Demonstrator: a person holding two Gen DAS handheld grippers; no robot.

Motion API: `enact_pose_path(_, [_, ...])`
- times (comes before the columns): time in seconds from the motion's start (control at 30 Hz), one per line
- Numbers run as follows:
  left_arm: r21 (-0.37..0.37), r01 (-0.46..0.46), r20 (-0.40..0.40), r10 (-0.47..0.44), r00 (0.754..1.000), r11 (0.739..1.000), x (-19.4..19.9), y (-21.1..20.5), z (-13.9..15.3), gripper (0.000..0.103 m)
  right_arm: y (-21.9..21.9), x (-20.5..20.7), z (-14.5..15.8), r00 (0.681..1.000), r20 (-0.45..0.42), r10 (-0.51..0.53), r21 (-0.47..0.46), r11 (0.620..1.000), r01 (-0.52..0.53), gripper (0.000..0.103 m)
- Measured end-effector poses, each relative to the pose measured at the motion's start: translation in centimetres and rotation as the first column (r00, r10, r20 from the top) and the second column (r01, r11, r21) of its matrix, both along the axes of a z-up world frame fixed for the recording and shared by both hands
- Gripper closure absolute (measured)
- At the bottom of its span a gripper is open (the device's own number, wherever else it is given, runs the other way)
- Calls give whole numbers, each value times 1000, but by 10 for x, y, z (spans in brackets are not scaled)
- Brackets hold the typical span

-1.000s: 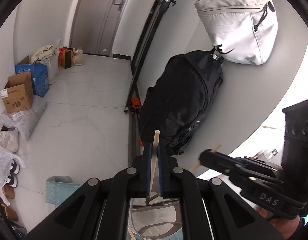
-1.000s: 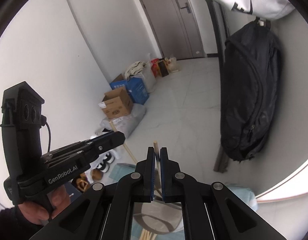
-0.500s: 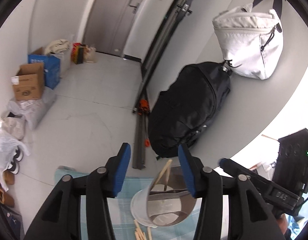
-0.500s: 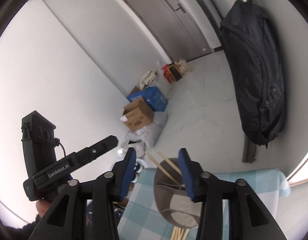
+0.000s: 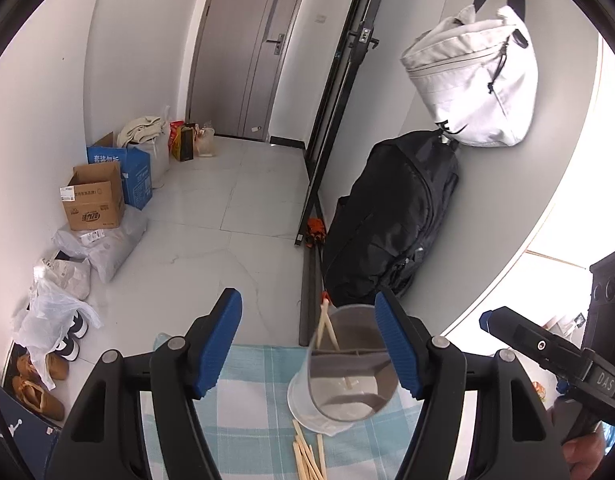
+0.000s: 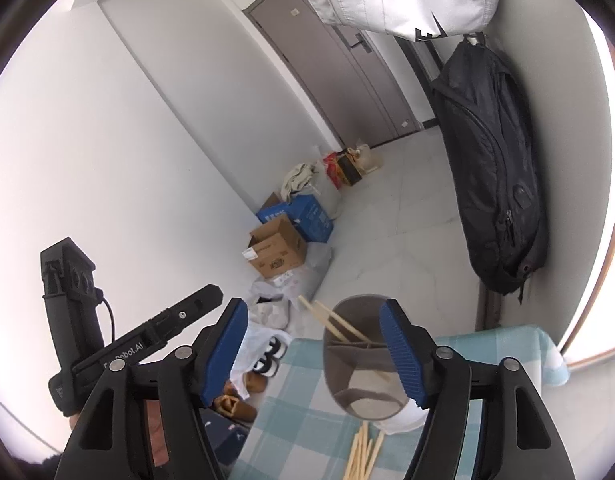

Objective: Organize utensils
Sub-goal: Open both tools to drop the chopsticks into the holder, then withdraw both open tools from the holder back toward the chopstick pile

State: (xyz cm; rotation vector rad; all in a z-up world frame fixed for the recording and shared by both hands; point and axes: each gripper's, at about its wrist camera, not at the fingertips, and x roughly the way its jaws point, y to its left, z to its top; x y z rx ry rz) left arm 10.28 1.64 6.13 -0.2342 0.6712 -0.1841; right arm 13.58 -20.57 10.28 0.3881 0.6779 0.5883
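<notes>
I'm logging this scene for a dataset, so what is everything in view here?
Holder cup: one, translucent grey, on the cloth.
Chopsticks in cup: two, pale wood, leaning out.
Loose chopsticks: several, pale wood, on the cloth before the cup.
Tablecloth: one, blue-white check.
Black backpack: one, against the wall.
White bag: one, hanging above it.
Cardboard box: one, brown, on the floor.
Blue box: one, behind it.
Left gripper: jaws opening, nothing gripped.
Right gripper: jaws opening, nothing gripped.
</notes>
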Motion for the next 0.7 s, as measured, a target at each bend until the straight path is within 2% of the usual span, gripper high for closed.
enact_pose_path(0.43, [30, -23, 23, 22, 999, 999, -38, -5, -8, 37, 1, -55, -4, 998, 63, 6, -59, 998, -2, 20])
enact_pose_path(0.57, [31, -31, 24, 30, 999, 999, -50, -5, -18, 27, 3, -68, -16, 997, 75, 16, -80, 997, -10, 17])
enact_pose_path(0.7, [41, -37, 27, 36, 999, 998, -60, -5, -29, 27, 6, -79, -30, 997, 79, 17, -104, 994, -9, 14])
